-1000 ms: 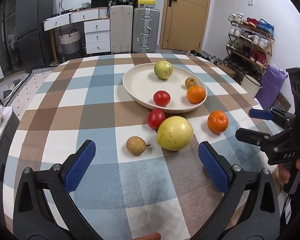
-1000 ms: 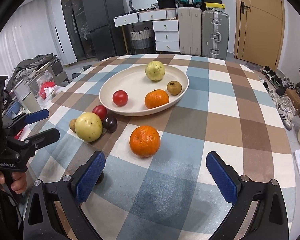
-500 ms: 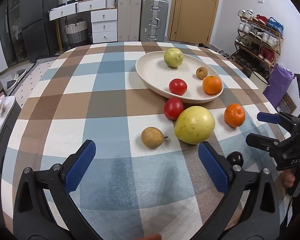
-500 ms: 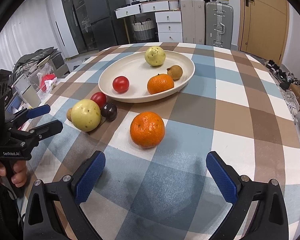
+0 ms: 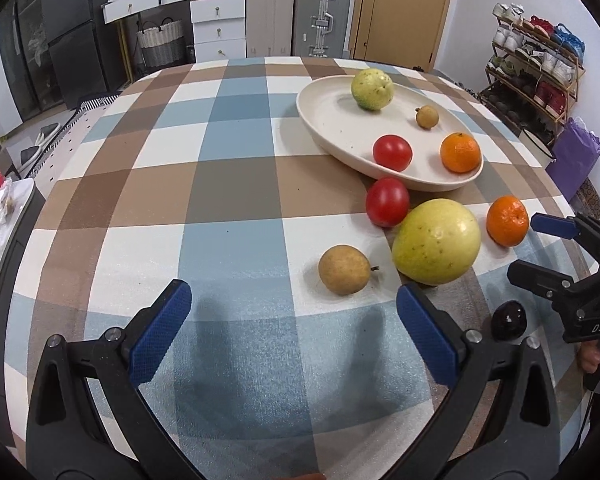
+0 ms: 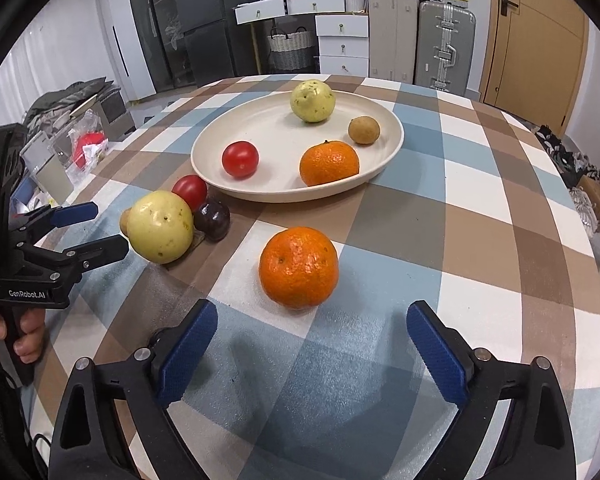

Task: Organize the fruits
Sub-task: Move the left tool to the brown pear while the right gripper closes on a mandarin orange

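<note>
A cream plate (image 5: 332, 128) (image 6: 268, 128) on the checked table holds a green guava (image 5: 371, 89), a small brown fruit (image 5: 427, 116), a red tomato (image 5: 392, 152) and an orange (image 5: 460, 152). On the cloth lie a red tomato (image 5: 387, 201), a large yellow fruit (image 5: 436, 247) (image 6: 161, 225), a brown pear (image 5: 344, 269), an orange (image 5: 507, 220) (image 6: 298, 267) and a dark plum (image 6: 212, 219) (image 5: 509, 322). My left gripper (image 5: 292, 332) is open, just short of the pear. My right gripper (image 6: 310, 354) is open, just short of the loose orange.
The table edge curves close on both sides. A chair with bags and a red item (image 6: 88, 146) stands to the left. Drawers and suitcases (image 5: 296, 12) line the back wall; a shoe rack (image 5: 540, 64) stands at the right.
Both grippers have moved in closer to the fruit on the cloth. The left view has swung left, so the fruit sits further right. Both stay open.
</note>
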{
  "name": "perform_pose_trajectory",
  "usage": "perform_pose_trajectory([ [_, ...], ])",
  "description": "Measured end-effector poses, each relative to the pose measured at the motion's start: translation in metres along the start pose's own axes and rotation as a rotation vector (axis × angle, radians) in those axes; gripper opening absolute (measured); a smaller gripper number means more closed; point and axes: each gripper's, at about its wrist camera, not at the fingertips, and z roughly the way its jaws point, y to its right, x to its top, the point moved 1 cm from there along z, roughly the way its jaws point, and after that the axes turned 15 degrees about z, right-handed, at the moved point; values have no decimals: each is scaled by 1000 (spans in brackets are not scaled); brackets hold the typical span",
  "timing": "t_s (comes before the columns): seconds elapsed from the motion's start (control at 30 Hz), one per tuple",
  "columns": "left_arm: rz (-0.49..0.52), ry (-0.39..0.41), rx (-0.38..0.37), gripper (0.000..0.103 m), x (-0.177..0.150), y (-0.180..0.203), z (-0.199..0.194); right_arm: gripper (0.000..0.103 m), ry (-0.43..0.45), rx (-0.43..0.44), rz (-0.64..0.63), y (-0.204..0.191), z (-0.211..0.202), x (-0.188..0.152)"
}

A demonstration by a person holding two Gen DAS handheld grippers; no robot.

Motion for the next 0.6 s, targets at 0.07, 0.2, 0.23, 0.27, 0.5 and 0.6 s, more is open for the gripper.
perform_pose_trajectory([
  [0.07, 23, -5, 14, 102, 3, 2, 3, 93, -5, -9, -9, -2, 4, 2],
  [0.2, 51, -11, 23, 102, 7, 4, 7, 84, -11, -17, -25, -6, 9, 4],
  [0.23, 58, -14, 25, 102, 8, 4, 9, 83, -11, -20, -28, -7, 9, 4],
  [0.27, 66, -16, 34, 101, 10, 4, 10, 83, -11, -21, -31, -8, 10, 5],
  [0.5, 82, -30, 3, 89, 13, 4, 18, 79, -7, -27, -32, -8, 12, 8],
  [0.6, 78, -19, -15, 78, 12, 4, 17, 76, -6, -29, -39, -9, 13, 9],
])
